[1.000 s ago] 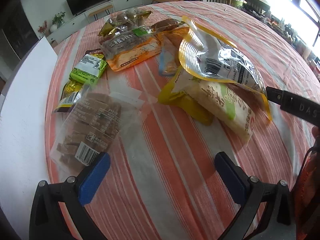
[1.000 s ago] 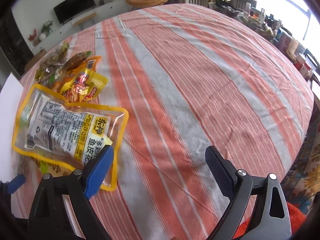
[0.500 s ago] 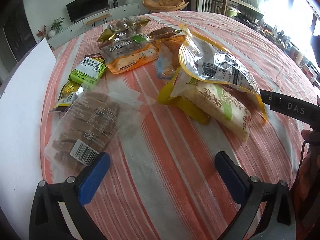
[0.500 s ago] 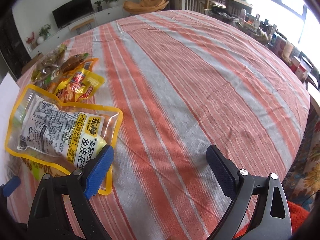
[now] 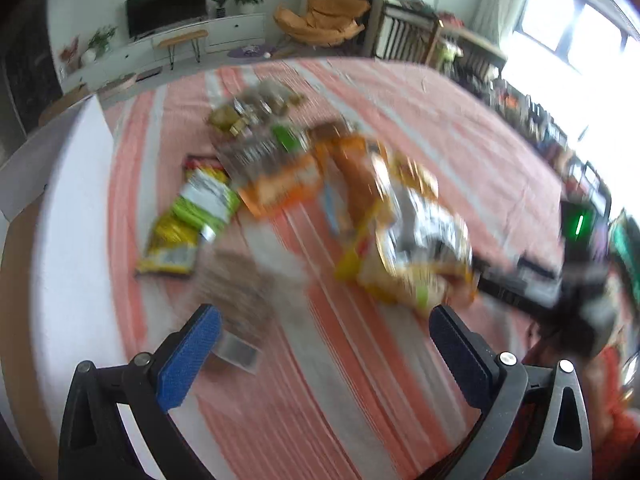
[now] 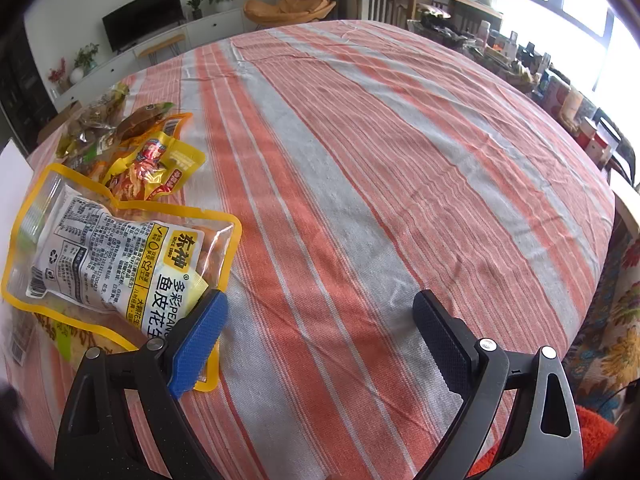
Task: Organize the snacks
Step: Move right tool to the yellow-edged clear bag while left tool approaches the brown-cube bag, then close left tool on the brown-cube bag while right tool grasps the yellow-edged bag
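Right now, our view of things:
Left gripper (image 5: 324,332): we hold it spread wide, nothing between its blue pads, hovering over the striped tablecloth (image 5: 304,396); its picture is badly smeared.
Right gripper (image 6: 320,320): we hold it just as wide, with nothing gripped; its left pad (image 6: 198,344) sits over the near corner of the yellow-rimmed peanut bag (image 6: 116,264), though we cannot tell if they touch.
Peanut bag: lies printed side up at the table's left, resting on another packet (image 6: 60,336) beneath it.
Red-and-yellow sachet (image 6: 150,170): just behind the peanut bag, touching its far edge.
Other snacks: a loose heap further back (image 6: 96,120); in the left view we make out a green-and-yellow pack (image 5: 196,216), an orange bag (image 5: 280,184) and a clear bag of brown pieces (image 5: 240,292) just ahead of our left pad (image 5: 188,364).
Cloth to the right (image 6: 420,168): bare stripes.
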{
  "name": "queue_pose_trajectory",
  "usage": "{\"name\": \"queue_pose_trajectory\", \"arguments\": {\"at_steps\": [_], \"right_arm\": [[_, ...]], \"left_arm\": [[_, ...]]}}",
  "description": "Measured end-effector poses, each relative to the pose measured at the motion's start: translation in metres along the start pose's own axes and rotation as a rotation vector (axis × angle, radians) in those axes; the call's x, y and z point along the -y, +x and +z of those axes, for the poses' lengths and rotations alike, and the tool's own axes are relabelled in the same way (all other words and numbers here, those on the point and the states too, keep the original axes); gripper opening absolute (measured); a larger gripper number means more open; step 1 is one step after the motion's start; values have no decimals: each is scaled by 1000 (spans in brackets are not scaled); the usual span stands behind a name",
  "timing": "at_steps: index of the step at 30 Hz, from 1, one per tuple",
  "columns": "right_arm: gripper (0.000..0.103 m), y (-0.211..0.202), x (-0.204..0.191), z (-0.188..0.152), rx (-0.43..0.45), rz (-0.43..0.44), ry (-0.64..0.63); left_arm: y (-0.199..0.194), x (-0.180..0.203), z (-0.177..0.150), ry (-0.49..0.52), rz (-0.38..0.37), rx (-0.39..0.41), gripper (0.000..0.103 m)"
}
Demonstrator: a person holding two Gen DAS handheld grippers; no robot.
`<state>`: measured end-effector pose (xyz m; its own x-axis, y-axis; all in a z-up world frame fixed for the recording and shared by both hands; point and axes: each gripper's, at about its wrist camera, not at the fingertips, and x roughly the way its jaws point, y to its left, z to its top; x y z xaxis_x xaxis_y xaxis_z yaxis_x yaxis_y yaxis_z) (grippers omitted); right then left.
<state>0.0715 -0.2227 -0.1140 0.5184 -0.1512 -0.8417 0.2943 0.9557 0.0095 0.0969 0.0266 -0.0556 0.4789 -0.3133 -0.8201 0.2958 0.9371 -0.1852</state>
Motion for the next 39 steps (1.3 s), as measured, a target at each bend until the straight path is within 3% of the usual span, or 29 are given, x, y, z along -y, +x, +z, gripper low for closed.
{"name": "queue_pose_trajectory", "arguments": {"at_steps": [4,8,15,20,24,31,39], "right_arm": [[96,0,0,0,0,0,0],[96,0,0,0,0,0,0],[96,0,1,0,0,-1,0],[96,-1,1,0,0,0,0],[96,0,1,0,0,-1,1],[96,0,1,0,0,-1,1],[96,-1,1,0,0,-1,1]], "left_arm": [[-11,-40,26,-110,-38,-19,103],[12,-48,20,-94,44,-117,103],[53,-14,14,165,179,-237,102],[80,-14,15,224,244,-326,102],[98,-18,8,214,246,-382,102],[97,3,-10,292,238,-384,103],[104,-17,2,199,206,-390,103]]}}
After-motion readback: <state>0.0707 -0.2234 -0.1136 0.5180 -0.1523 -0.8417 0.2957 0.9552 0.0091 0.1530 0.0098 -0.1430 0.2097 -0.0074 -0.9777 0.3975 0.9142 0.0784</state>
